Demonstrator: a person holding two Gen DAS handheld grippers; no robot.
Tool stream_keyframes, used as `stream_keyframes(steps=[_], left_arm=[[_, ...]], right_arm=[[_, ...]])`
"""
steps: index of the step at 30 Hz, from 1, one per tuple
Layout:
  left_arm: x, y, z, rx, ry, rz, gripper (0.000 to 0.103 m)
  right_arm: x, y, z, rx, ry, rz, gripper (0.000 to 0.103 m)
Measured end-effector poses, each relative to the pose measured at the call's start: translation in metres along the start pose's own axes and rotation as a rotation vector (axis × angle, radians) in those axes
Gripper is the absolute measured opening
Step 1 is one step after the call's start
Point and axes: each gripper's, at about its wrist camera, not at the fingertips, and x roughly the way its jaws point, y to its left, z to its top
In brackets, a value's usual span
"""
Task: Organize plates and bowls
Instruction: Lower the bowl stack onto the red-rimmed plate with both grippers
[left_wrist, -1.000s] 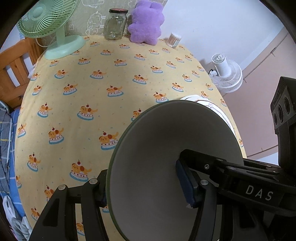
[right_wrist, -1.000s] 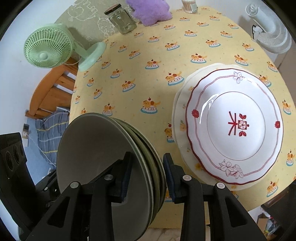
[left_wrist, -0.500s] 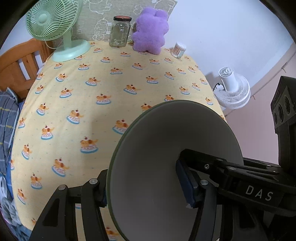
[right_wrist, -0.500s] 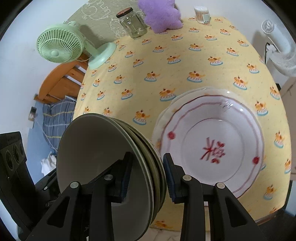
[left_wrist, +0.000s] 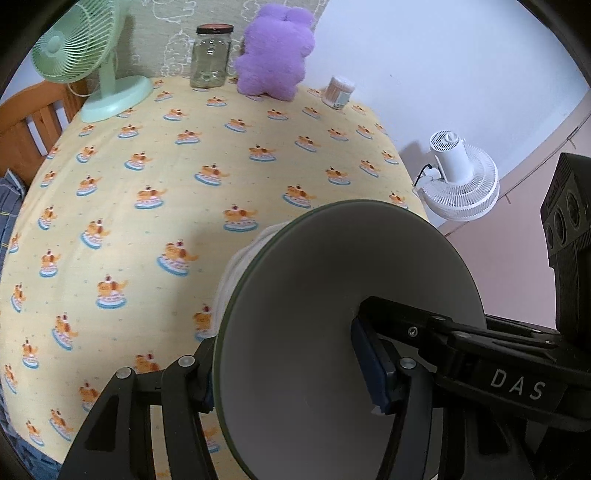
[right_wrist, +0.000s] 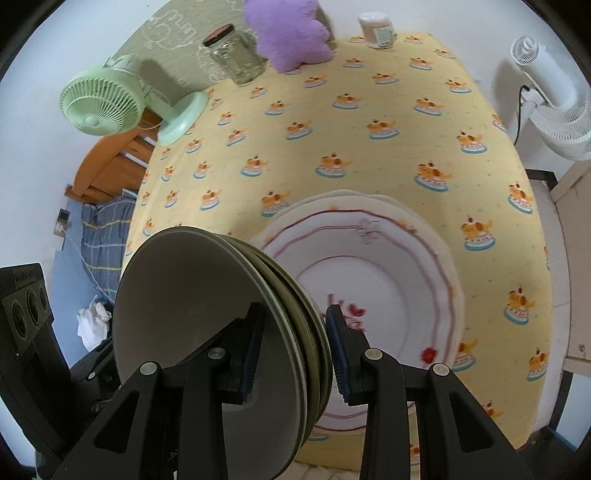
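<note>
Left gripper (left_wrist: 291, 369): jaws clamped across the stack of grey-green dishes (left_wrist: 343, 332); one pad sits inside the top dish, the other behind the outer wall.
Right gripper (right_wrist: 291, 347): jaws clamped on the same stack (right_wrist: 221, 332) at another part of its rim; one pad inside, one pad on the outside of the nested rims.
Stack of grey-green dishes: several nested pieces, pale grey inside, dark green rims; held tilted on edge above the table, carried between both grippers. Whether these are deep plates or shallow bowls cannot be told.
White plate with red trim (right_wrist: 376, 295): lies flat on a larger cream plate (right_wrist: 454, 266); in the right wrist view it sits at 3 o'clock of the held stack, partly hidden behind it; picture blurred here.
Tablecloth (left_wrist: 147, 166): yellow, printed with small cartoon figures.
Green fan (left_wrist: 74, 48): 11 o'clock of the table in the left wrist view, at the far edge.
Glass jar (left_wrist: 210, 55): 12 o'clock, far edge, dark lid on.
Purple plush toy (left_wrist: 277, 51): just beside the jar, on its right.
Small container (left_wrist: 338, 90): 1 o'clock, near the far corner.
White fan (left_wrist: 461, 181): off the table, at 3 o'clock.
</note>
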Motion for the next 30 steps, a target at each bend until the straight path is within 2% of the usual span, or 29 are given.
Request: stream_keyframes(steps=[11, 30], left_arm=[[0.029, -0.021, 0.003, -0.015, 0.041, -0.016, 0.06], [0.045, -0.016, 0.008, -0.06, 0.038, -0.002, 0.061]], right_arm=[[0.004, -0.035, 0.009, 0.031, 0.034, -0.017, 0.037], [0.018, -0.041, 0.021, 0.028, 0.034, -0.026, 0.037]])
